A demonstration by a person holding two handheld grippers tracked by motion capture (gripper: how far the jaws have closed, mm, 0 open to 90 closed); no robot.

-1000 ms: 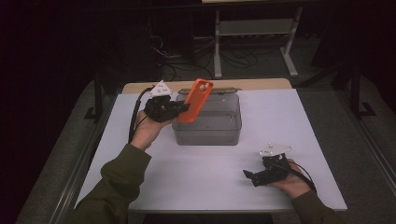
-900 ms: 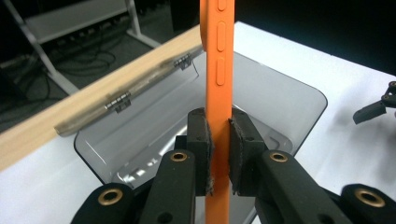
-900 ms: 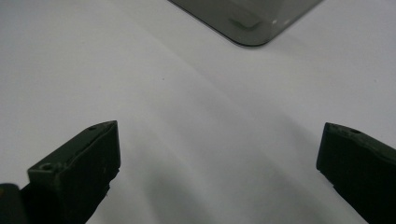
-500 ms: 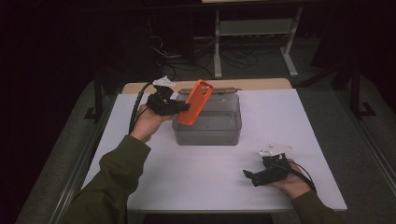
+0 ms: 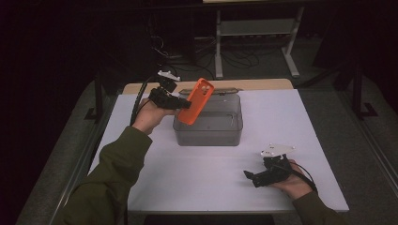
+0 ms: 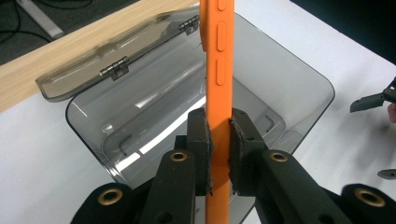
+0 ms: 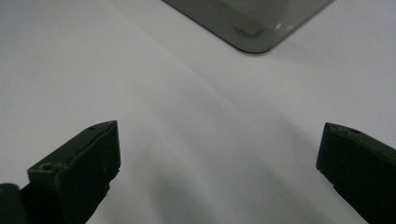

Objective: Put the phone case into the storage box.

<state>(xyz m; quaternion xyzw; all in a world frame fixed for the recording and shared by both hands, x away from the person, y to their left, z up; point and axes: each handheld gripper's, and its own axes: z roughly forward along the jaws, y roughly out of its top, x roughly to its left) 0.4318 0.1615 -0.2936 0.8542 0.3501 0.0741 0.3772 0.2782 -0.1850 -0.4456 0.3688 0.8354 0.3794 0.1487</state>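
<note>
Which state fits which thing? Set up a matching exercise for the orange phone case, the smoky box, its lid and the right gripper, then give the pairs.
Things:
1. orange plastic phone case
2. smoky transparent plastic box
3. hinged smoky lid
4. right gripper

States:
A. flipped open behind the box
B. open, low over the white table
C. clamped between the left gripper's fingers
D. standing open-topped

Pairs: 1-C, 2-D, 3-A, 4-B

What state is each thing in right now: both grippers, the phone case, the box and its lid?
Left gripper: shut on the orange phone case, held above the box.
Orange phone case: clamped edge-on, tilted, off the table.
Grey box: standing open on the table, nothing visible inside.
Box lid: hinged back, open.
Right gripper: open, holding nothing, low over the white table.
</note>
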